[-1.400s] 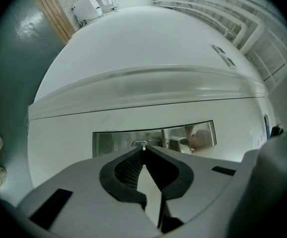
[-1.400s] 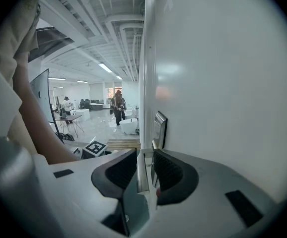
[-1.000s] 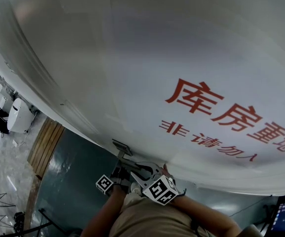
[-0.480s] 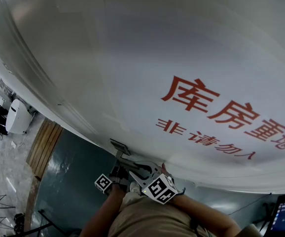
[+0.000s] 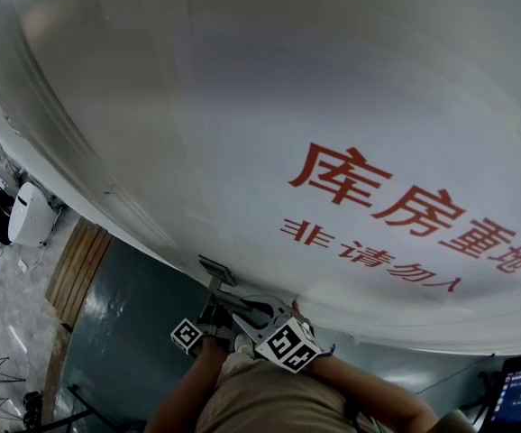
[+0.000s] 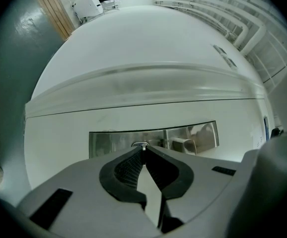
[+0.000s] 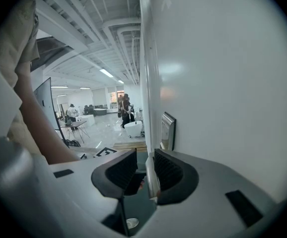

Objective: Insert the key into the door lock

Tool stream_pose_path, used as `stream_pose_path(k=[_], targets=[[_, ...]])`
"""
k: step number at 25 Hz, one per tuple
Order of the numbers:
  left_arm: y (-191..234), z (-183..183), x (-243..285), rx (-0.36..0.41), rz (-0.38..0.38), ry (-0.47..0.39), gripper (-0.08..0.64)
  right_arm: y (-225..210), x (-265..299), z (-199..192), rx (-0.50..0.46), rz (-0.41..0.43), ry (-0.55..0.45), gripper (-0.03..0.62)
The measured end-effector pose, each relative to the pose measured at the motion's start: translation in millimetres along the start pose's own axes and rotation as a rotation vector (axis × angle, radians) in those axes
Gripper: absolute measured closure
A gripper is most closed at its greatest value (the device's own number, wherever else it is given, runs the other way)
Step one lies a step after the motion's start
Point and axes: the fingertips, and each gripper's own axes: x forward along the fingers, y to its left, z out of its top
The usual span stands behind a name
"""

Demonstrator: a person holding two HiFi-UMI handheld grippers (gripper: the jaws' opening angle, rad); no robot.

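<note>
Here, key point(image 6: 141, 145) pinched in left claw point(image 6: 142, 149), by lock point(image 6: 108, 143)

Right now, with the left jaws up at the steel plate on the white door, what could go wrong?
The left gripper is shut on only a sliver of what looks like a small silver key at the brushed steel lock plate; so thin a pinch could let it twist or slip. The right gripper has its jaws apart around a silver door handle; nudging that could shift the white door and throw the key off line.
</note>
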Motion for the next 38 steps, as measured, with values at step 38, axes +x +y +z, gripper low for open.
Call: stream_pose_path(k=[38], targets=[[2.3,4.6,6.4,0.196,0.089,0.033,0.528,3.7,5.3,2.9,-0.001,0.028,0.003,0.474]])
